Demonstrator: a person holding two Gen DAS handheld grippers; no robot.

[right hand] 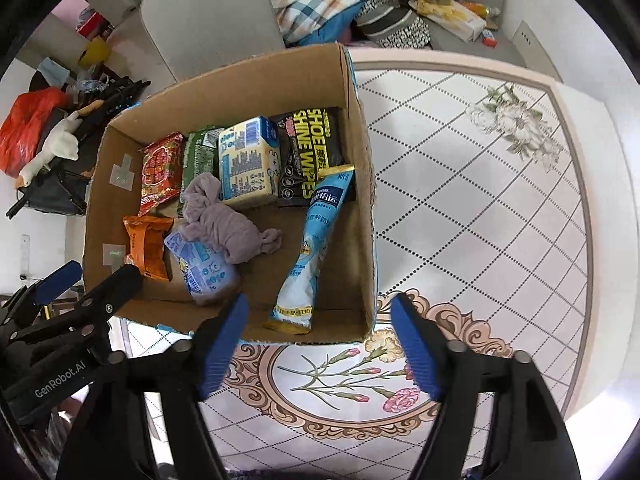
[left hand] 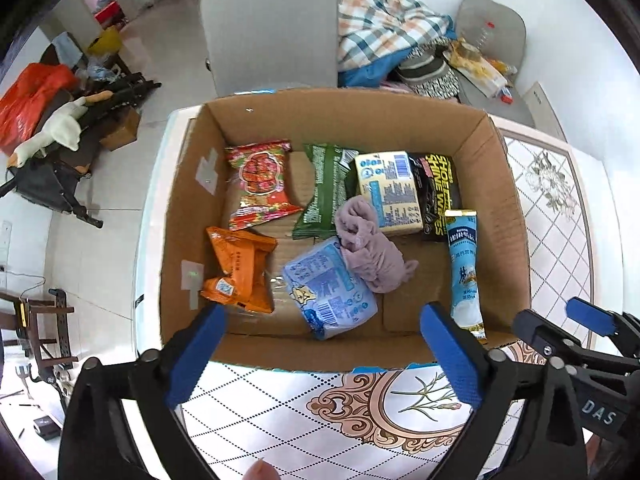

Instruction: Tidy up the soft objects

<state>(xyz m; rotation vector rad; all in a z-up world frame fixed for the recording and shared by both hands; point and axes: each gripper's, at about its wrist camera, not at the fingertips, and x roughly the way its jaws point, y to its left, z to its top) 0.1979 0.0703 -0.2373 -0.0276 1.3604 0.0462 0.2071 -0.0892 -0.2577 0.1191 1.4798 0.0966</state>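
Note:
An open cardboard box (left hand: 504, 216) (right hand: 360, 184) stands on the patterned table and holds several soft packs. Inside lie a mauve cloth (left hand: 372, 252) (right hand: 224, 224), a pale blue tissue pack (left hand: 332, 292) (right hand: 204, 272), an orange pouch (left hand: 240, 268), a red snack bag (left hand: 260, 180), a green pack (left hand: 324, 192), a yellow-blue pack (left hand: 392, 192), black shoe wipes (left hand: 440, 192) (right hand: 312, 152) and a long blue sachet (left hand: 464, 268) (right hand: 308, 256). My left gripper (left hand: 324, 316) is open and empty over the box's near edge. My right gripper (right hand: 320, 308) is open and empty at the box's near right corner.
The floral table top (right hand: 480, 200) stretches right of the box. Grey chairs (left hand: 272, 28) with a plaid blanket (left hand: 384, 28) and clutter stand behind. Bags and a plush goose (left hand: 60, 128) lie on the floor at left.

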